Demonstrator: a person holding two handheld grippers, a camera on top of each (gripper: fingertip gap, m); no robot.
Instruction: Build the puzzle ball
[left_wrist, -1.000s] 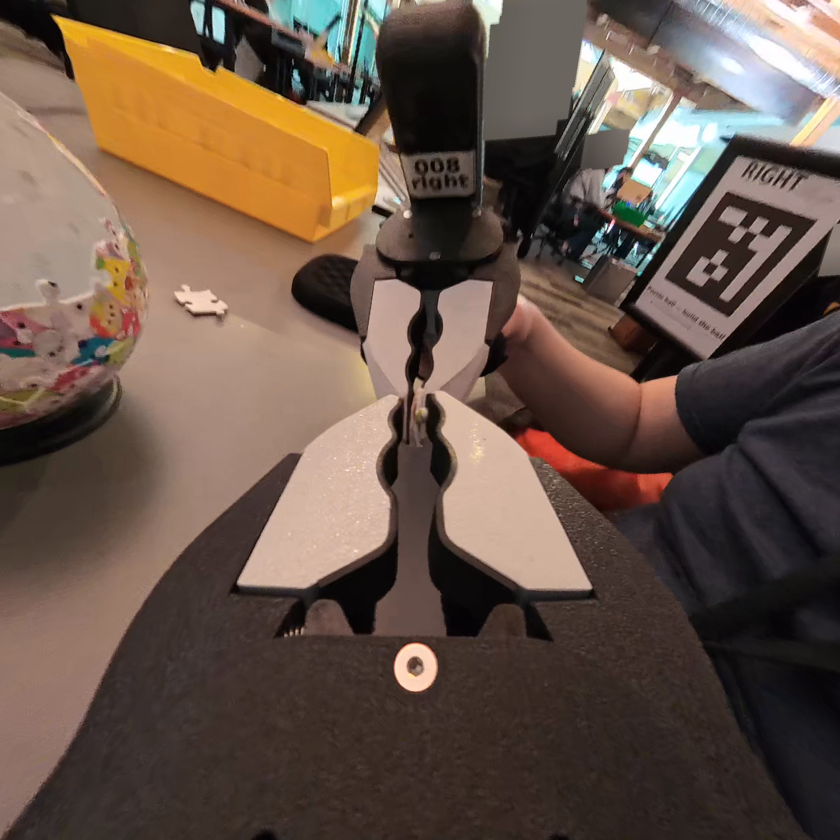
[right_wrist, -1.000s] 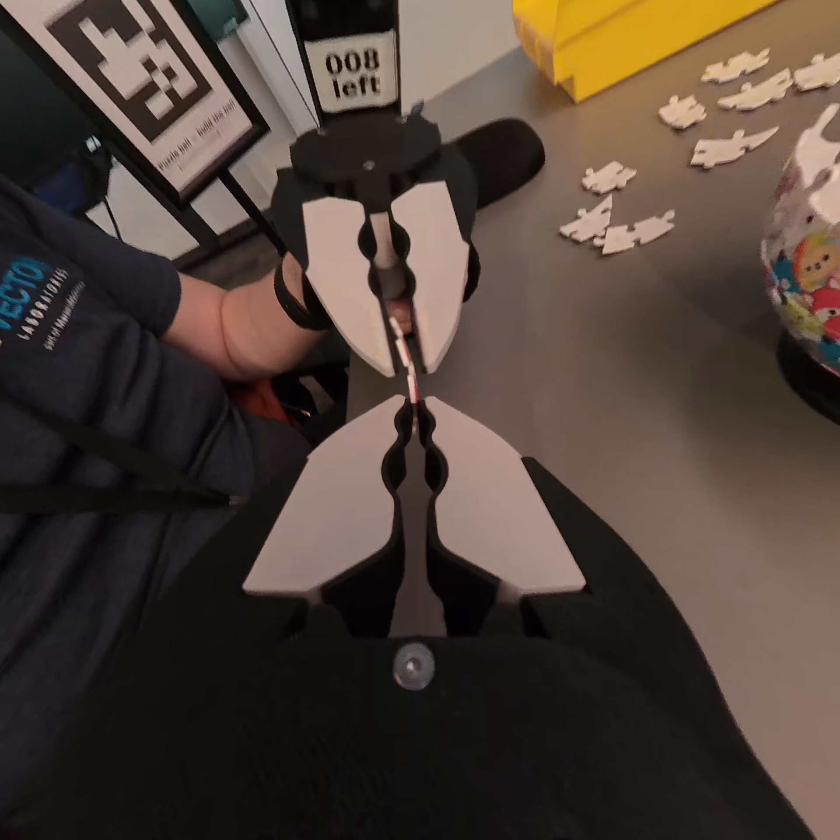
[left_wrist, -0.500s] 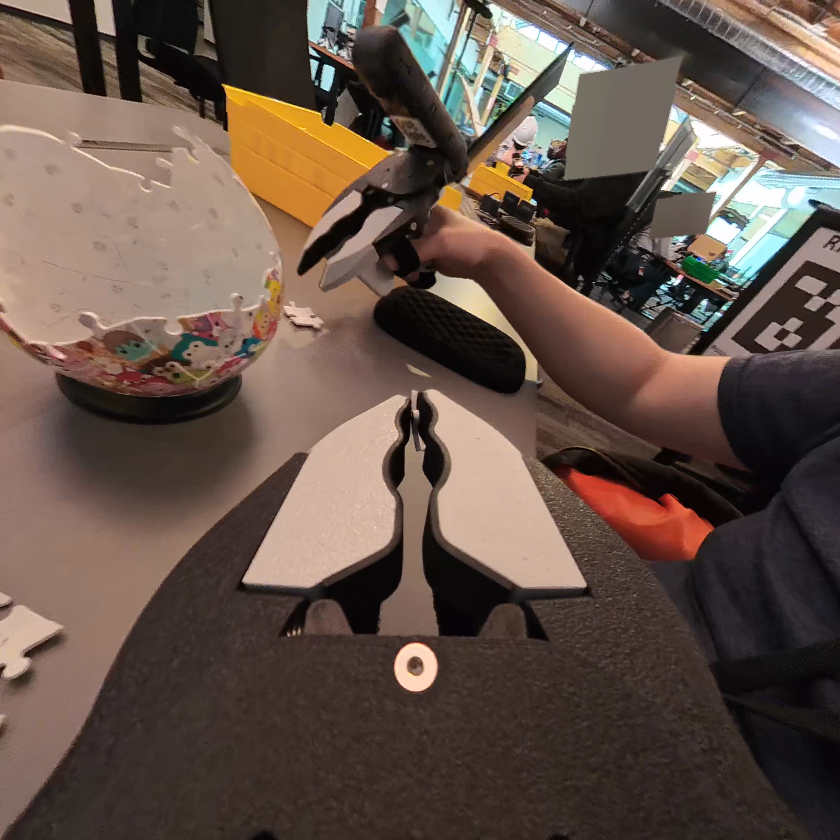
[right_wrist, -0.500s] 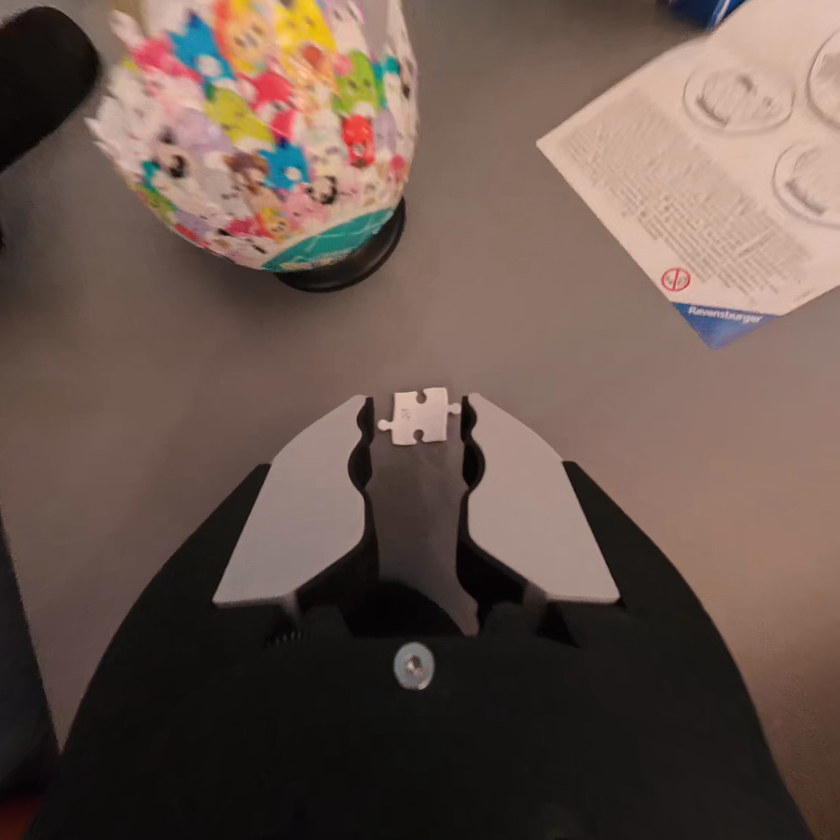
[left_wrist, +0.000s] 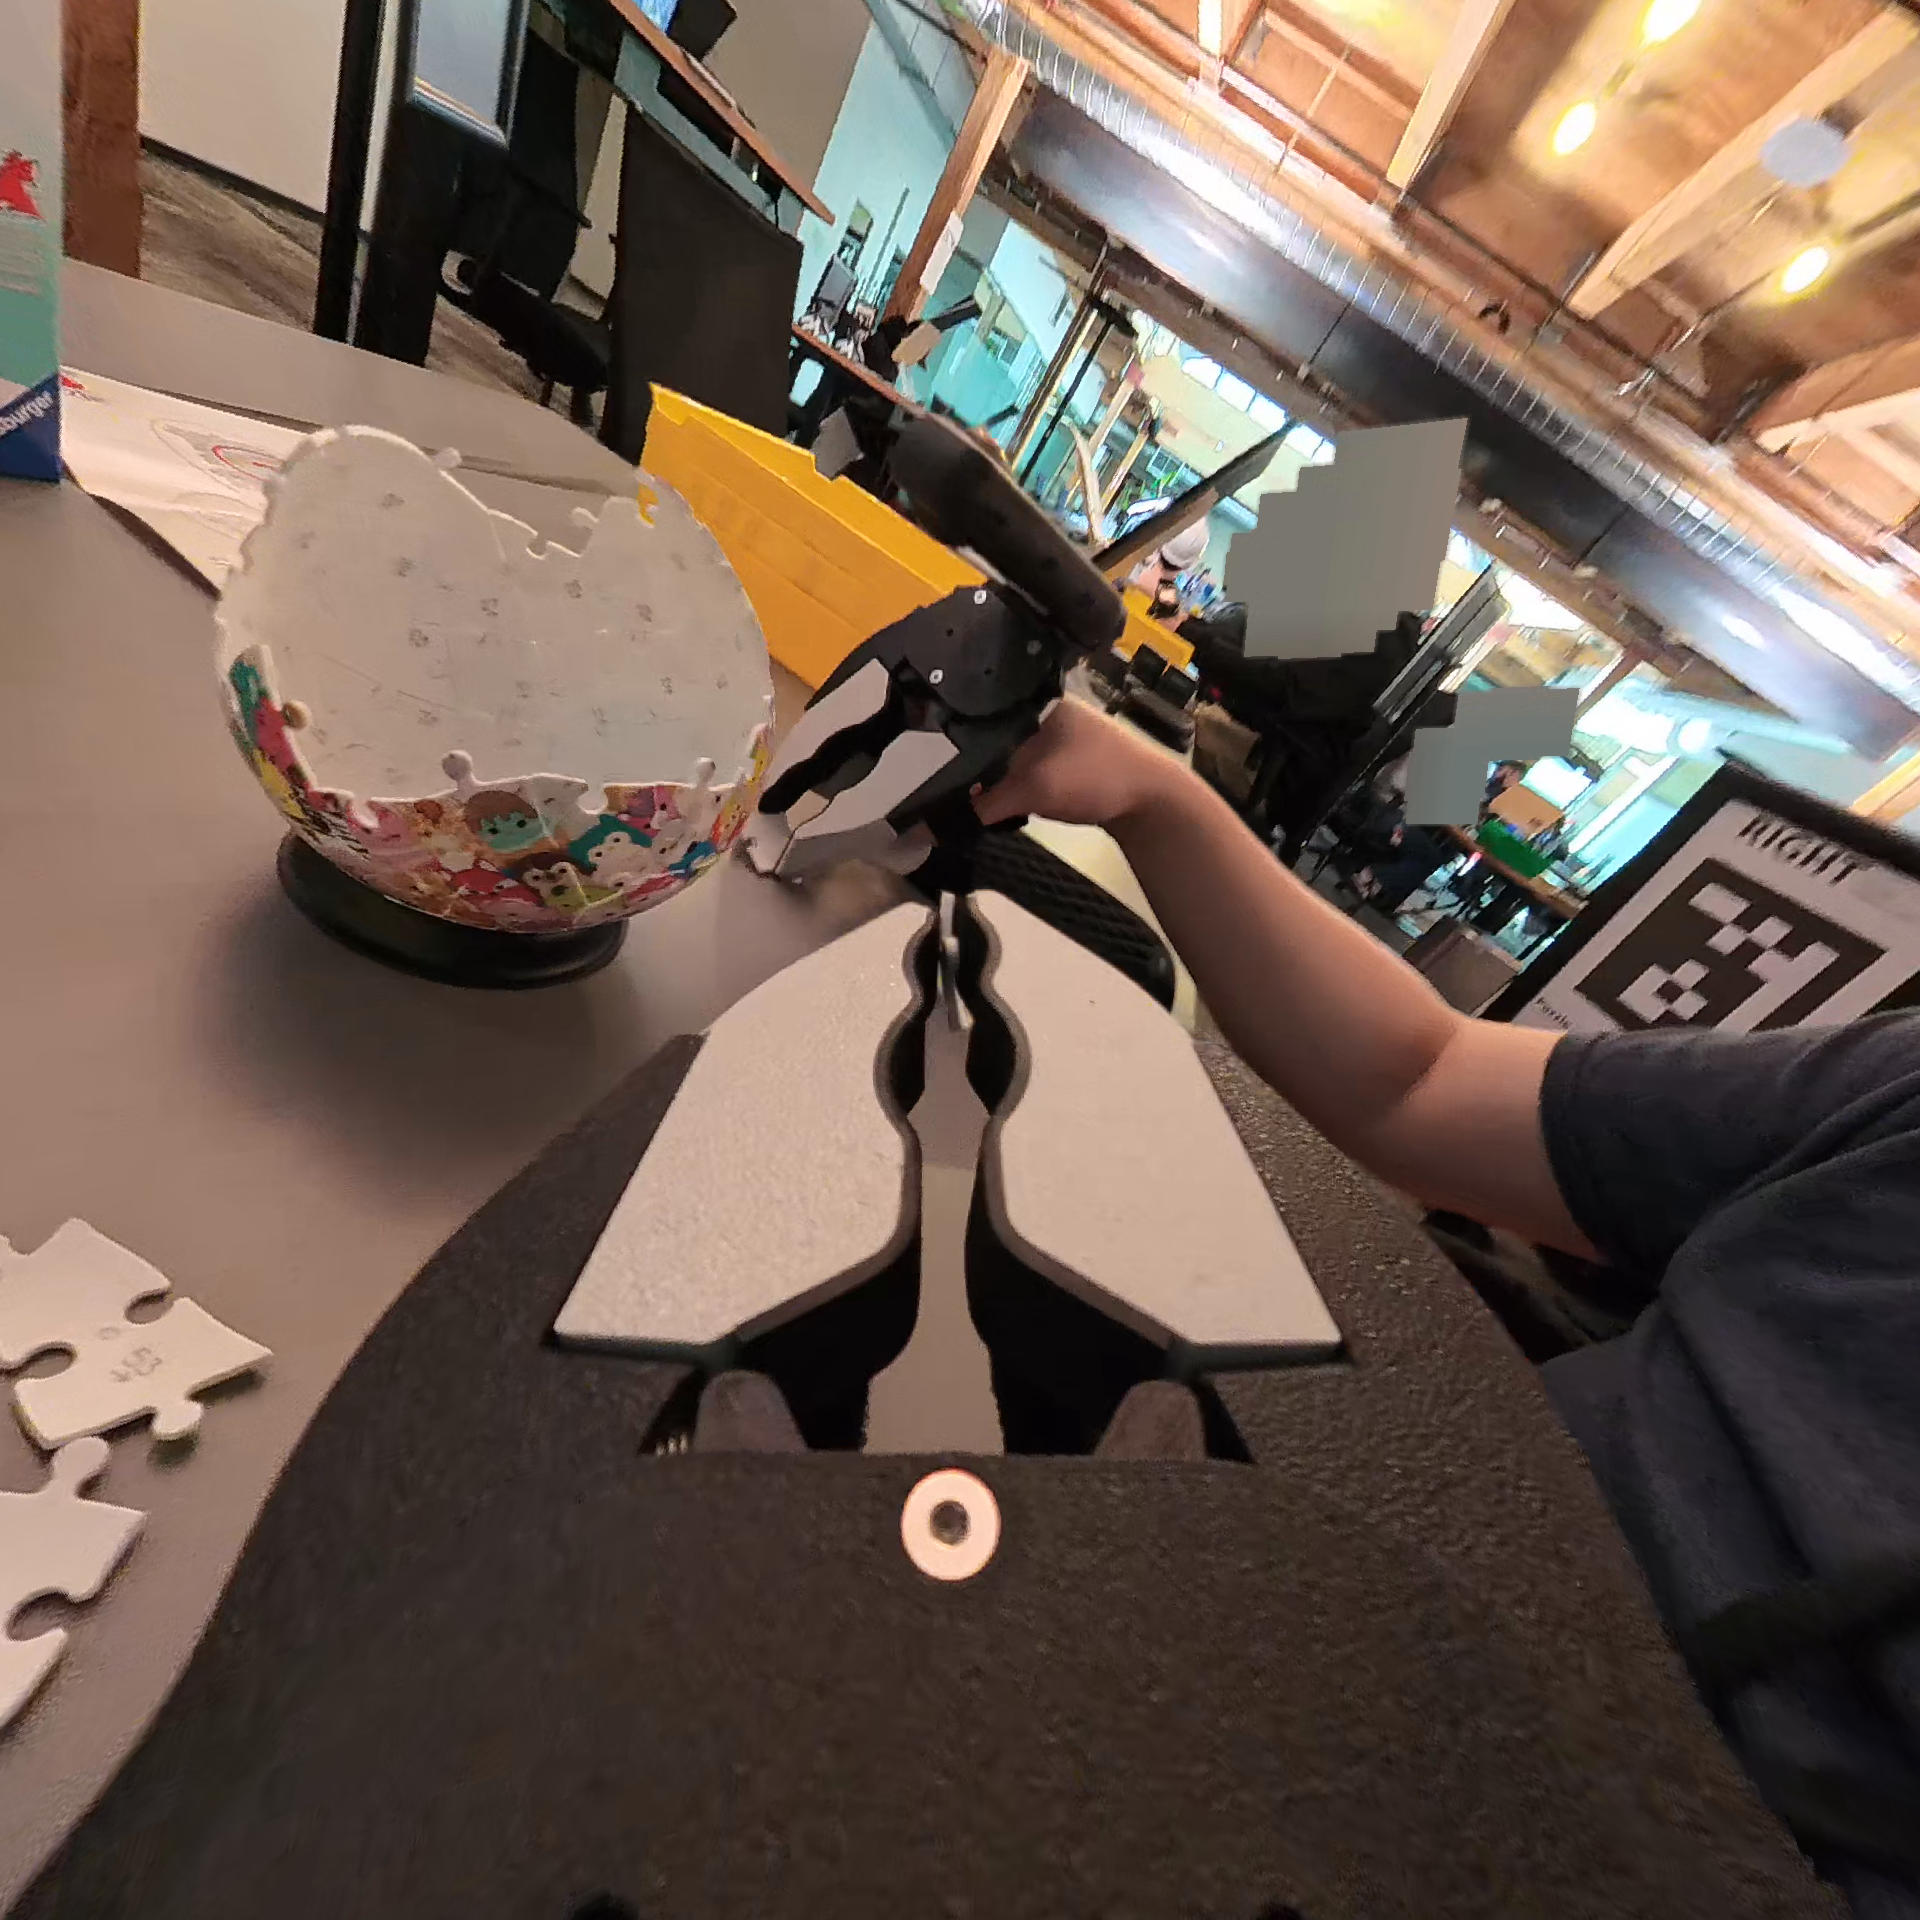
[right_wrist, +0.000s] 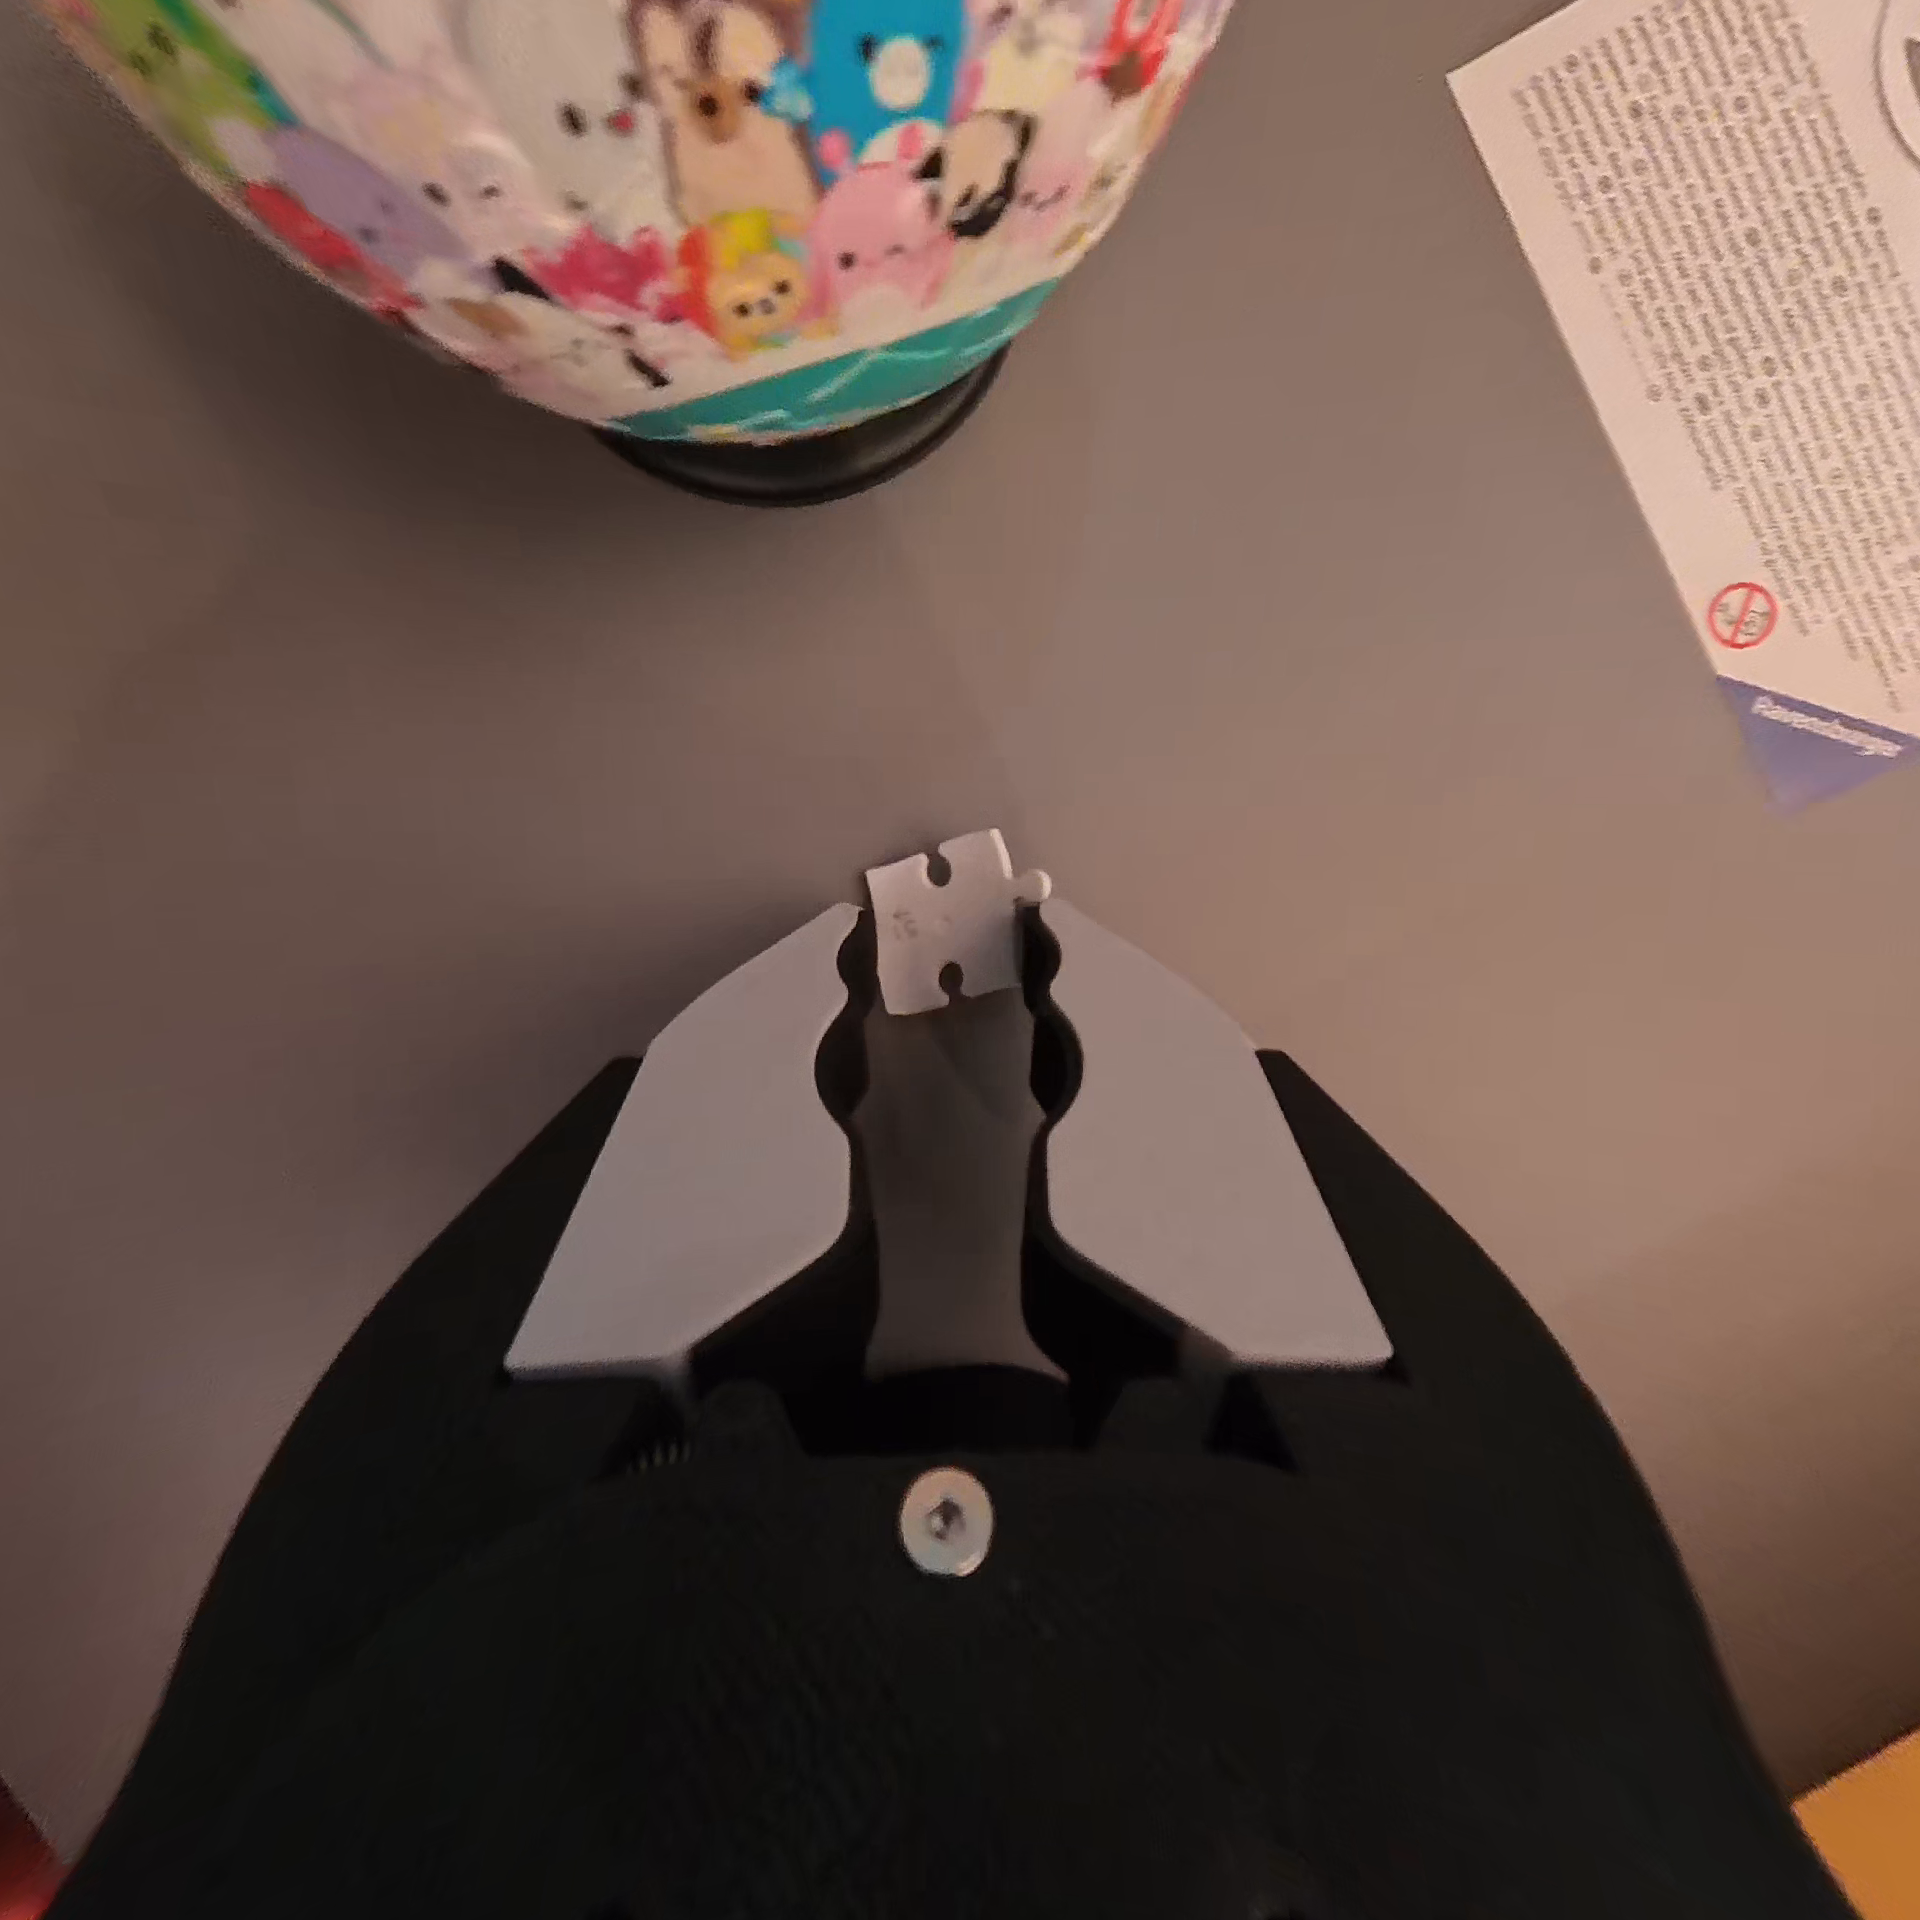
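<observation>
Jaws of left gripper pinch one piece; right gripper grips another piece; one puzzle ball.

We see the puzzle ball blurred and cut off at the top edge. Beside the ball, the instruction sheet runs off the right edge

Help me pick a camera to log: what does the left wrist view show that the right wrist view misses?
Only the left wrist view: the white inside of the puzzle ball, the yellow bin, loose pieces, and an edge-on piece pinched in the left tongs. Only the right wrist view: the printed leaflet and the flat face of the white piece between the tips of the right tongs. Both: the puzzle ball on its black stand and the grey table.
</observation>
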